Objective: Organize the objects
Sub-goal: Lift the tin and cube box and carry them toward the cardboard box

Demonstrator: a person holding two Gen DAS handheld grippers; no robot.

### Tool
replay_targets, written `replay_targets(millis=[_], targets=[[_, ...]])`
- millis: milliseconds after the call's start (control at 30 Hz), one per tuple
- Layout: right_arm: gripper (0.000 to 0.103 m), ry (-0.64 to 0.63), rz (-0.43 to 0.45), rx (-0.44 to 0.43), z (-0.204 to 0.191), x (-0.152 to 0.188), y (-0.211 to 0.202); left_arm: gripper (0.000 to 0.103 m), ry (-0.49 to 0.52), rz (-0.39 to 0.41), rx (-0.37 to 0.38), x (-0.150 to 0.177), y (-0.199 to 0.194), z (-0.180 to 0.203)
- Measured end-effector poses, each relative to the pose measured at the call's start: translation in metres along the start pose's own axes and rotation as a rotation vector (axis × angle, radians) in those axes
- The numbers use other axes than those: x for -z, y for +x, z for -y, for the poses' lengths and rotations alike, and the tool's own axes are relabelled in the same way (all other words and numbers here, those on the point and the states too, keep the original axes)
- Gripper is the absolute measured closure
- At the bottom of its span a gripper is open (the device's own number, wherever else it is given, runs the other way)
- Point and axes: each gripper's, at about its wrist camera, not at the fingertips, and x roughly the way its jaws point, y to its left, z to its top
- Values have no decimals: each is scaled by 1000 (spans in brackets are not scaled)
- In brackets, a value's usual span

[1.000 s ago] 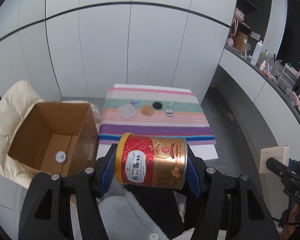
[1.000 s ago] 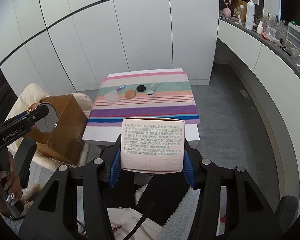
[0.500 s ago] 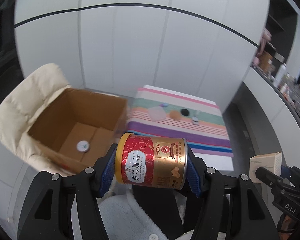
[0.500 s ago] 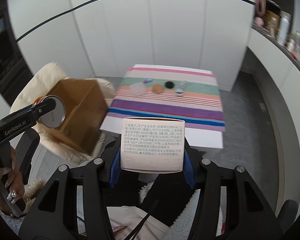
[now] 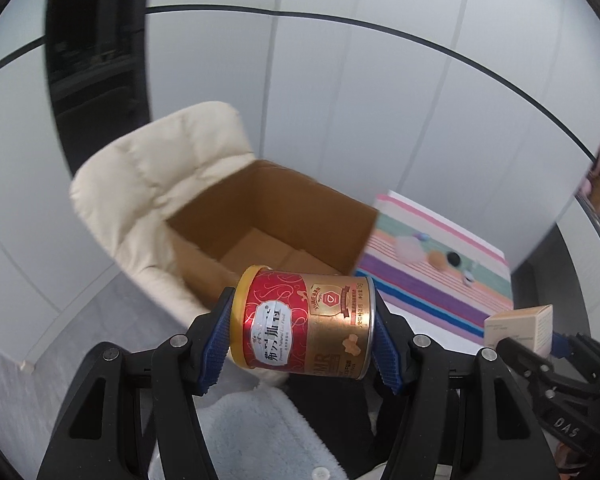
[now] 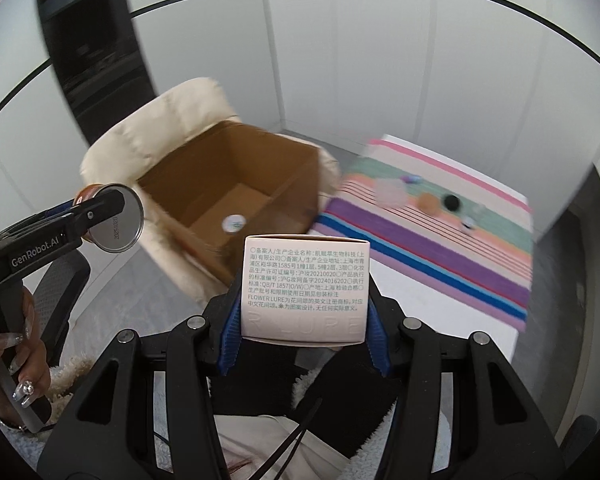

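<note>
My left gripper [image 5: 302, 330] is shut on a red and gold tin [image 5: 304, 324], held sideways in the air just in front of an open cardboard box [image 5: 276, 224]. My right gripper [image 6: 302, 324] is shut on a pale pink carton [image 6: 304, 288] with printed text, held in front of the same box [image 6: 228, 184]. The box sits on a cream padded chair [image 5: 160, 176] and holds a small white round lid [image 6: 234, 223]. The tin's metal bottom [image 6: 116, 220] shows at the left of the right wrist view; the carton [image 5: 520, 326] shows at the right of the left wrist view.
A low table with a striped cloth [image 6: 440, 232] stands right of the box, with a clear plastic piece [image 6: 388, 192], a tan disc [image 6: 427, 201], a black disc [image 6: 451, 202] and small items on it. White cabinet walls lie behind. A grey office chair [image 6: 56, 296] is at the left.
Both grippers have swung left with their loads; the box and chair now sit central and closer, and the striped table has shifted to the right of both views.
</note>
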Motion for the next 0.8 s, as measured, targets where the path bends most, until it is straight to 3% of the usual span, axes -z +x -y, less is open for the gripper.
replay_targets(millis=[267,400,500,633,800], targets=[[49,-75,-7,-51,-33,-19,26,40,0,-21,-43,-17,16,-15],[49,-54,-18,-112,-35,-38,42,40,-22,-90,10,-40,39,-22],[49,-70,-10,-119,-42,-56,57,40,-4,-115,3,-62,57,-23],[49,-86,-20,-107,-55,-83,88,40,-6,-185,20,-86,103,-25],[49,-100,-63,-69,-62,-113,132,40,-17,-201,17,-102,167,-29]])
